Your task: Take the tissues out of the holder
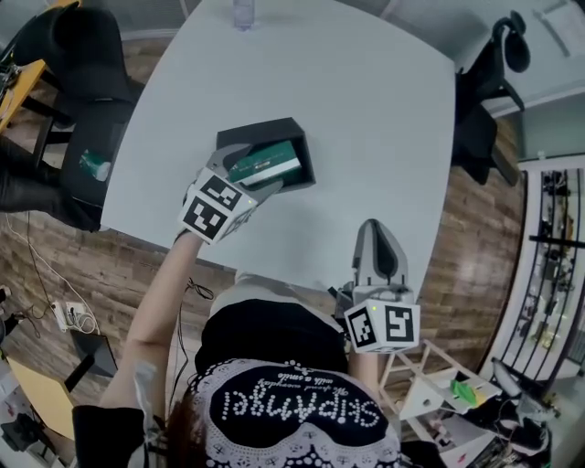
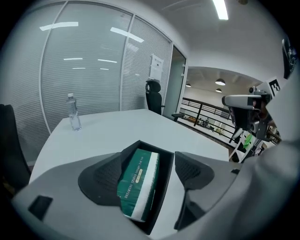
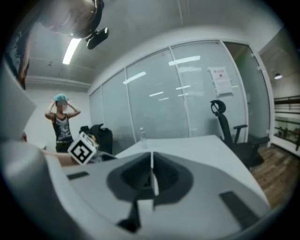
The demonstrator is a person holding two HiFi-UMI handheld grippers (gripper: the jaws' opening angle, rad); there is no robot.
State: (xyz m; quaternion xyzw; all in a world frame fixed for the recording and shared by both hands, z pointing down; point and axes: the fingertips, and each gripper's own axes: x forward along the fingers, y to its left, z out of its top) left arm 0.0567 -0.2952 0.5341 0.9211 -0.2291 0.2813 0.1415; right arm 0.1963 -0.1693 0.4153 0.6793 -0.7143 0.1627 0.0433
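Note:
A black box-shaped holder (image 1: pixel 303 137) stands on the white table (image 1: pixel 366 128), left of the middle. A green and white tissue pack (image 1: pixel 265 164) lies in it, tilted over its near rim. My left gripper (image 1: pixel 249 174) is at the holder's near side, open. In the left gripper view the tissue pack (image 2: pixel 138 183) sits between the wide jaws. The right pad (image 2: pixel 190 171) stands apart from it, outside the holder wall (image 2: pixel 165 187). My right gripper (image 1: pixel 377 233) rests at the table's near edge, shut and empty; its pads (image 3: pixel 152 171) meet.
A clear water bottle (image 1: pixel 242 13) stands at the table's far edge. Black office chairs (image 1: pixel 87 64) flank the table on the left and at the right (image 1: pixel 484 101). A person (image 3: pixel 61 123) stands far off by the glass wall. Shelving and clutter (image 1: pixel 457 393) sit at my lower right.

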